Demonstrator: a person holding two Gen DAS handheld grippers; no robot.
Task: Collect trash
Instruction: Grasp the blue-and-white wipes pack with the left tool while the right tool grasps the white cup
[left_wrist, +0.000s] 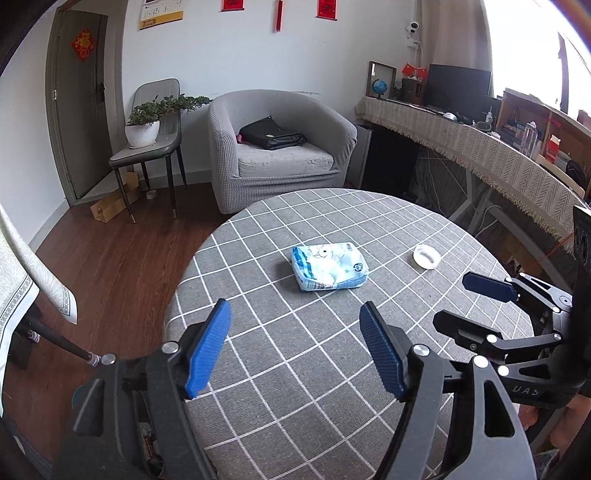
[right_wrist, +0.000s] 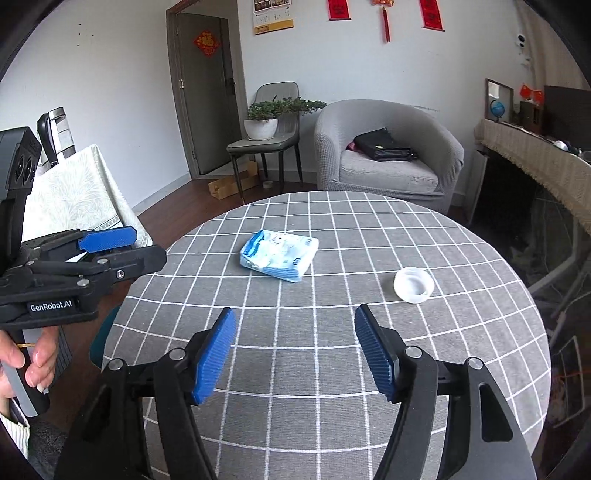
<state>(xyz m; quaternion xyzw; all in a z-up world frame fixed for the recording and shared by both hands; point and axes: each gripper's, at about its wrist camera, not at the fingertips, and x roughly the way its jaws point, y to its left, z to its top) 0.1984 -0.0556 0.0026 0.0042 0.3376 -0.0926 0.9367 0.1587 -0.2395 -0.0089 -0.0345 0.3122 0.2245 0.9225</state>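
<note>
A round bench (right_wrist: 332, 369) covered by a grey cloth with a white grid is seen from both wrist views. A blue-and-white tissue pack (right_wrist: 279, 255) lies flat near its middle, and a small white dish (right_wrist: 413, 285), possibly a lid, rests well apart to its right. The left gripper (left_wrist: 293, 350) and right gripper (right_wrist: 293, 350) are held above the near edge, jaws wide with nothing between them. Beyond the bench, a grey armchair (right_wrist: 388, 155) bearing a black bag (right_wrist: 384, 146), a chair with a potted plant (right_wrist: 262, 118), and wooden flooring (left_wrist: 110, 266) are visible.
</note>
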